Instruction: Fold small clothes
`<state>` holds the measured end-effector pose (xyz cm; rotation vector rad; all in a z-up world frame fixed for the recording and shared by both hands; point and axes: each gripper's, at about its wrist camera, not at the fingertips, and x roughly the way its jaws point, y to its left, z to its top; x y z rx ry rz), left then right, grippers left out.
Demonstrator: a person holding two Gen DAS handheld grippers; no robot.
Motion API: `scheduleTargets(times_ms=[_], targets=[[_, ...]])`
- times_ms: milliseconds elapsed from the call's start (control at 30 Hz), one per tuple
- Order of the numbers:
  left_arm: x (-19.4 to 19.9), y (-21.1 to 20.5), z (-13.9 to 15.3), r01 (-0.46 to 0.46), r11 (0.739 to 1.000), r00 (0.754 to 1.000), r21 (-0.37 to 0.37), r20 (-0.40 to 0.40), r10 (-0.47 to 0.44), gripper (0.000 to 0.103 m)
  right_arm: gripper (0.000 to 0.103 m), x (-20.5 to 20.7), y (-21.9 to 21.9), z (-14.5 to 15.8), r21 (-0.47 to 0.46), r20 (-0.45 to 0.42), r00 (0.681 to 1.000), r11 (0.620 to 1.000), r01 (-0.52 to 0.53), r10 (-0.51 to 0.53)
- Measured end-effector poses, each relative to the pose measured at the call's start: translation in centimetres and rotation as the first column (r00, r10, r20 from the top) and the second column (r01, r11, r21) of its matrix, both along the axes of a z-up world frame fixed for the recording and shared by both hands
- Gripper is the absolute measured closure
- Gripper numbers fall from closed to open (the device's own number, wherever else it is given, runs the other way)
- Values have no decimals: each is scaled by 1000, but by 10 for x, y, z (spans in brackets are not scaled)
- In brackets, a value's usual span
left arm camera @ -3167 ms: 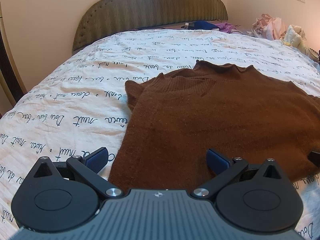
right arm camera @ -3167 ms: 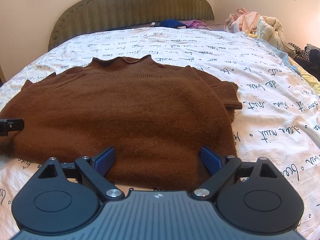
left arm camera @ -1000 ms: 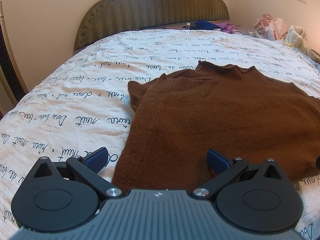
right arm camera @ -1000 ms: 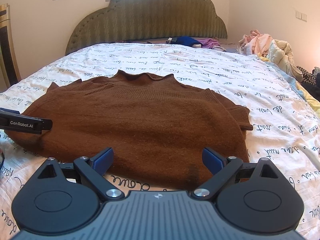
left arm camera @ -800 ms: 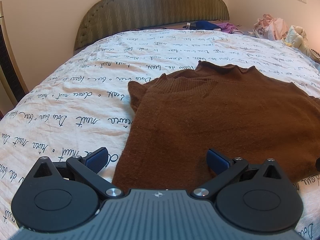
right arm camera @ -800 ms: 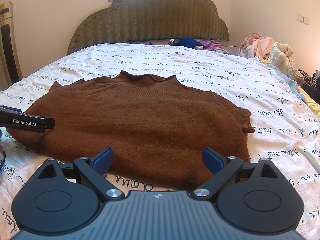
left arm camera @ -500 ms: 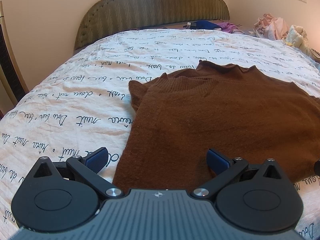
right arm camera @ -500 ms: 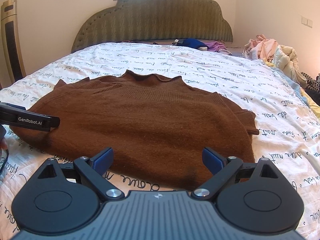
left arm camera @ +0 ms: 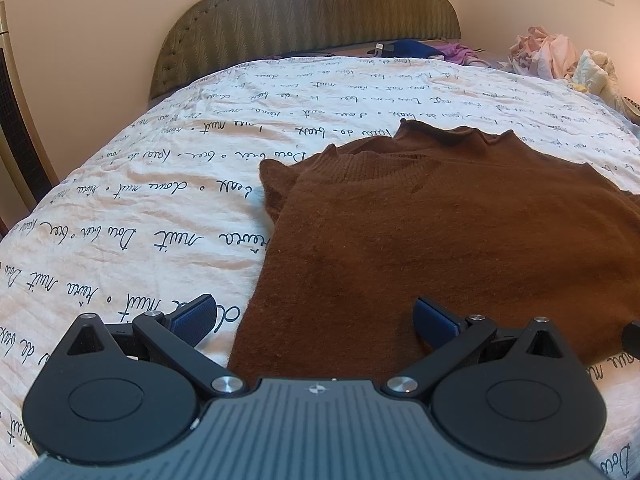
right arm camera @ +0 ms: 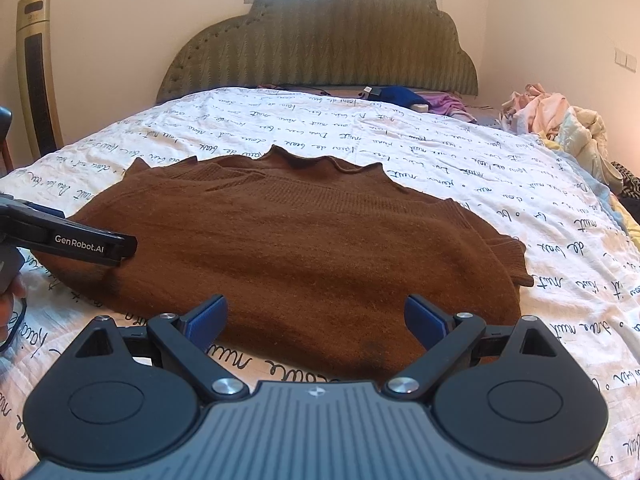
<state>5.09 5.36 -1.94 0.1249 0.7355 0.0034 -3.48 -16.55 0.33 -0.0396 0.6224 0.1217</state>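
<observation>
A brown knitted sweater (left arm camera: 460, 236) lies flat on the bed, sleeves folded in, collar towards the headboard. It also shows in the right wrist view (right arm camera: 304, 248). My left gripper (left arm camera: 314, 318) is open and empty, just above the sweater's near left hem corner. My right gripper (right arm camera: 316, 316) is open and empty, a little short of the near hem at the right part. One left gripper finger (right arm camera: 76, 242) shows at the left of the right wrist view, over the sweater's left edge.
The bed has a white cover with black script (left arm camera: 160, 200) and an olive padded headboard (right arm camera: 320, 44). A pile of clothes (right arm camera: 560, 124) lies at the bed's right side. Blue and purple items (right arm camera: 400, 96) lie by the headboard. A gold tower fan (right arm camera: 36, 68) stands left.
My right gripper has drawn back and risen, so the sweater sits farther off and more of the room shows. My left gripper has barely moved. Both stay open.
</observation>
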Motion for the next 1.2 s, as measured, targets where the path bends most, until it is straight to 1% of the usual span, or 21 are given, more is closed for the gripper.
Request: scheduleTargets(times_ms=[300,567,1000,1100,1200], targets=[[1,6,2,-10,1000,1000,0,6,10,0,7,-2,13,0,-44,15,1000,999,-26,26],[3,8,5,-17,1000,1000,-2,4,17,0,7,-4,21,3,-57,25,998,997,-56,57],[10,17,7,-26,1000,1000,-12,-1,26,0,7,-7,48,4,-101,33,992,987,-121,125],[18,24,11,-14,999,1000,-30,-4,14,0,7,-6,56,3,-116,32,989,983,-143,147],[33,37,16,17,997,1000,-73,-22,-18,0,7,-7,67,3,-149,38,983,974,-170,178]])
